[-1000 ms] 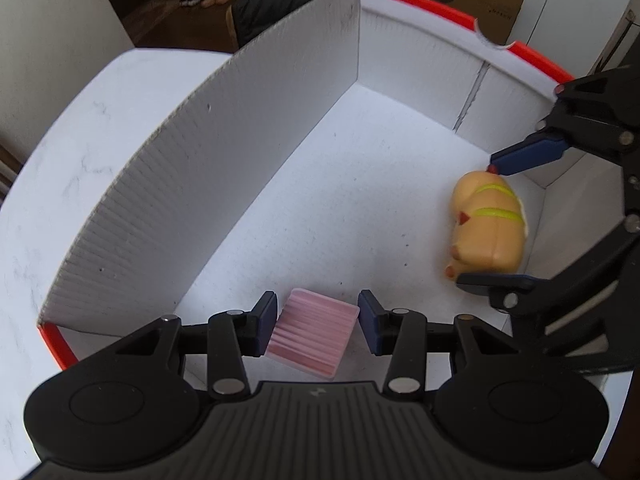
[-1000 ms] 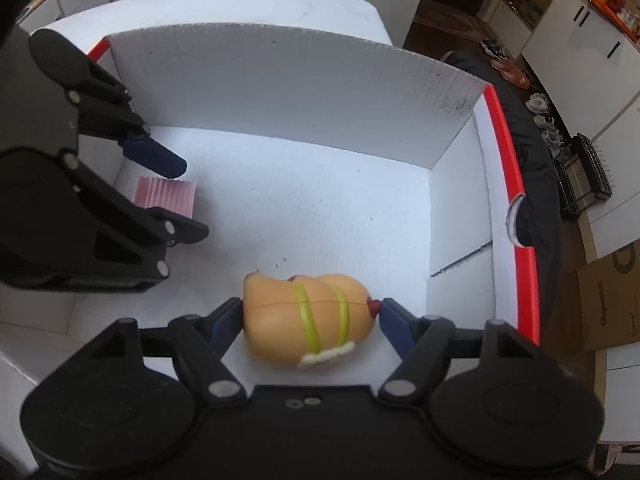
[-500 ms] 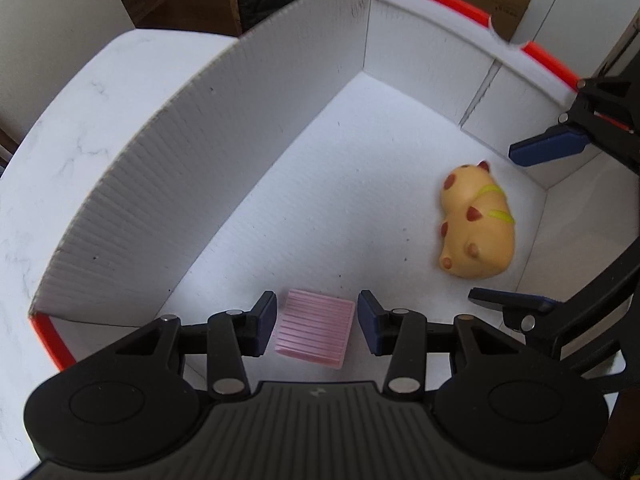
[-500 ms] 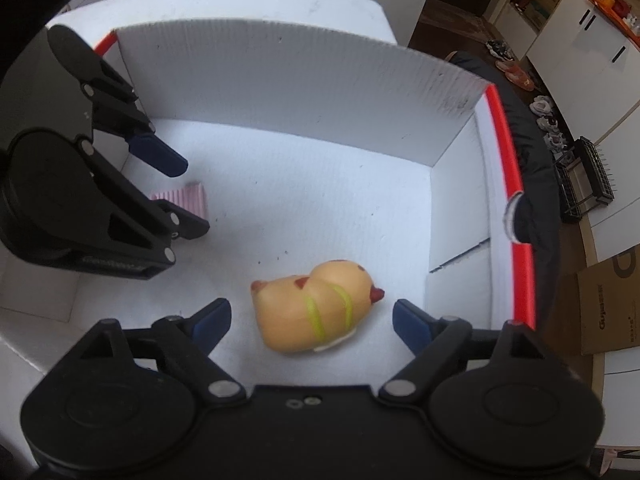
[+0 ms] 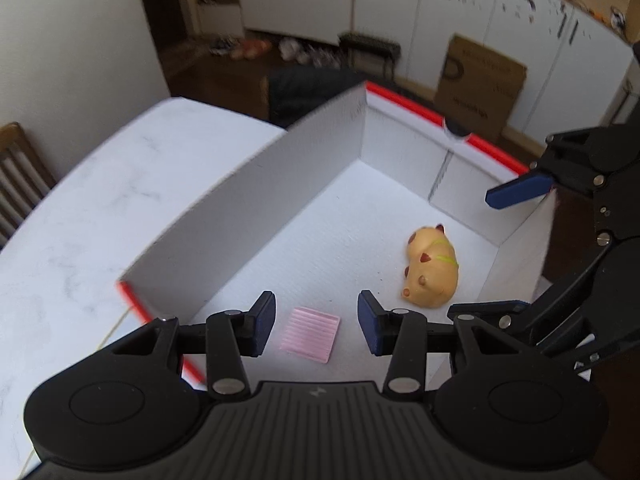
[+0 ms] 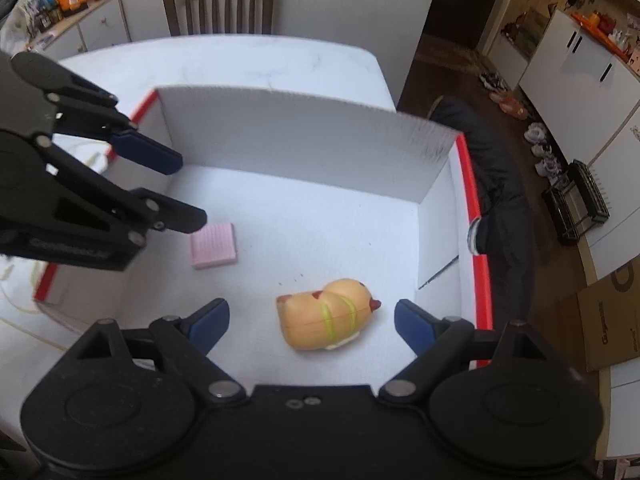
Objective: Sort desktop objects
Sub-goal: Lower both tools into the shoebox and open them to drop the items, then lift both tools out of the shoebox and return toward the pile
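A pink ribbed pad (image 5: 311,334) (image 6: 213,245) lies flat on the floor of a white cardboard box (image 5: 248,216) (image 6: 300,136) with a red rim. My left gripper (image 5: 316,320) (image 6: 186,192) hangs above the pad, open, its pads clear of it. A yellow toy animal (image 5: 432,272) (image 6: 326,314) with green stripes lies on its side near the box's other end. Over it my right gripper (image 6: 312,314) (image 5: 476,254) stands wide open, with a gap on both sides of the toy. Nothing is held.
The box sits on a white marble table (image 5: 100,200) (image 6: 240,56). A wooden chair (image 6: 218,4) stands behind the table. A dark bag (image 6: 500,184) and a brown carton (image 5: 480,84) are on the floor beyond the box. A thin cable (image 6: 16,300) trails beside the box.
Both grippers have lifted away from the box floor. The right jaws spread and let go of the yellow toy, which rolled over. The pink pad stayed where it lay.
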A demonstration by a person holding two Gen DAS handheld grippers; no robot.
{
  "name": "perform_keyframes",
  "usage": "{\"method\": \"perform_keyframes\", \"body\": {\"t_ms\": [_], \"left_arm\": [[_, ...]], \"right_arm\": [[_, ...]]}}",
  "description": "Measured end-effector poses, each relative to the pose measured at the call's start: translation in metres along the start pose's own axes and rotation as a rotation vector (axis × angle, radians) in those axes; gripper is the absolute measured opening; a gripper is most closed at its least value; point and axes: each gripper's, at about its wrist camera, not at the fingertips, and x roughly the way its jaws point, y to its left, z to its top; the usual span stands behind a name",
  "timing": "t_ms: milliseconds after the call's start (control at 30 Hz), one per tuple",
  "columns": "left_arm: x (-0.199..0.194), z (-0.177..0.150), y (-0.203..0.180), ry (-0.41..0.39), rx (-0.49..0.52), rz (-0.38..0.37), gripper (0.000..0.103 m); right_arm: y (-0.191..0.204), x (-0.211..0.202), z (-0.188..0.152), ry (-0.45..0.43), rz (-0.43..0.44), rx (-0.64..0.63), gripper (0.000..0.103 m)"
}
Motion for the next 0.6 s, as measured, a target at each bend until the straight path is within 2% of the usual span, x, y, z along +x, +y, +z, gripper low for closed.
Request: {"method": "perform_keyframes", "body": {"t_ms": [200,367,600], "left_arm": [[-0.043,-0.028,0.011,-0.073,-0.076,0.042,0.043],[-0.073,-0.055,0.021,-0.135,-0.136,0.058,0.043],[-0.115,-0.099,0.028,-0.216,-0.129,0.101,0.043]], "right_arm": [[0.013,-0.03,0.0,-0.084,-0.006,0.005,0.09],[0.039,-0.055,-0.002,-0.196,-0.014,0.003,0.089],[0.082,-0.076,-0.008,-0.28,-0.03,-0.01,0.09]]}}
